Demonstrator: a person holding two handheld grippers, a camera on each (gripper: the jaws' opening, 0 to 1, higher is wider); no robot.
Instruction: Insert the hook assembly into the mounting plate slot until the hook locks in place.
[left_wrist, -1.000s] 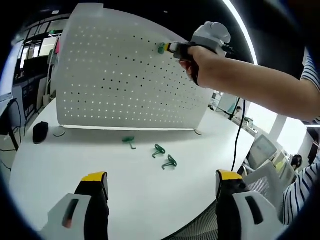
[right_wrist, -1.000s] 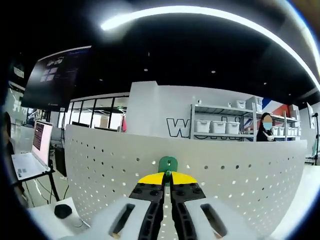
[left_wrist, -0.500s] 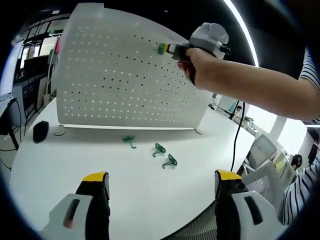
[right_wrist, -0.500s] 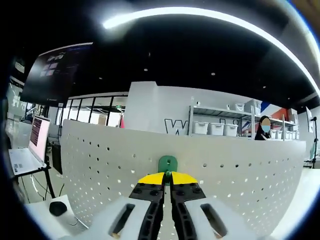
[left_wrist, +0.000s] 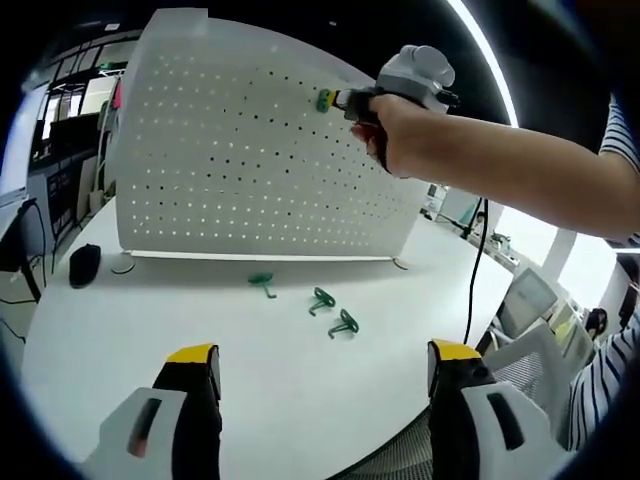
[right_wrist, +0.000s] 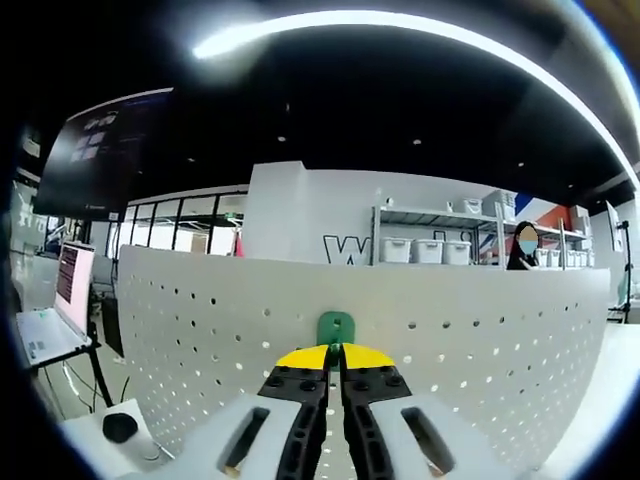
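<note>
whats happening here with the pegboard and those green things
A person is using the right gripper, shut on a green hook, to press it against the upper part of a white pegboard standing on a white table. Whether it has locked in cannot be told. Three more green hooks lie on the table in front of the board. The left gripper hangs open above the table, holding nothing.

green hook (right_wrist: 335, 327) lower part hidden between jaws, pegboard (right_wrist: 480, 370) right end cut off
</note>
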